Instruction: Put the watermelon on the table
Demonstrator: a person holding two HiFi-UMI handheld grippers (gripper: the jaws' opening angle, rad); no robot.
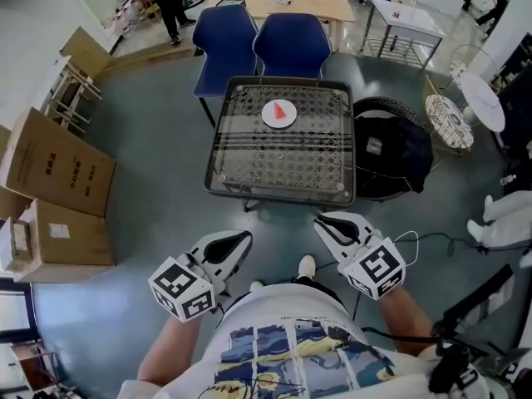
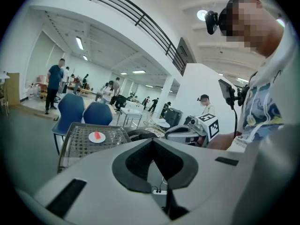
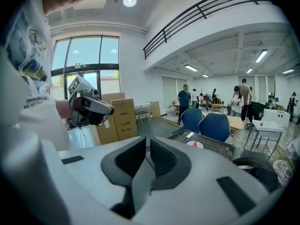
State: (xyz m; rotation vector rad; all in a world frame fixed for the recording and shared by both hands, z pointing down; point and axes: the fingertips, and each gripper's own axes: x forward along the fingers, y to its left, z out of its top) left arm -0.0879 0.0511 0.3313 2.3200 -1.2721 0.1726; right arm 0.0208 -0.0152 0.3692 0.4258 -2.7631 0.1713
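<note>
Grippers: 2, both empty.
- left gripper [image 1: 247, 236]: jaws pressed together, tips touching, nothing between. White shell, black ribbed pads.
- right gripper [image 1: 318, 219]: jaws drawn together, only a thin slit between the pads, nothing in it. Same build.
- 1 marker cube on each, black-and-white squares.

Task item: 1 watermelon [image 1: 280, 111], a small red wedge. It's lying on 1 round white plate [image 1: 267, 116], straight ahead of both grippers and well apart from them, roughly on the line between the two.

The plate sits on the far half of 1 table [image 1: 218, 152], just ahead of the jaw tips. Squarish top, grid/mesh pattern, dark frame with rounded corners. So the slice is already up on the table, via the plate.

Beyond the table from the grippers: 2 blue chairs [image 1: 291, 44], padded, side by side and touching.

Out past the left gripper: 2 large cardboard boxes [image 1: 58, 169], plain brown, flat-sided.

Ahead-right of the right gripper, just beside the table: 1 black bag [image 1: 391, 152], soft and slumped.

Floor [image 1: 150, 140]: smooth, grey.
</note>
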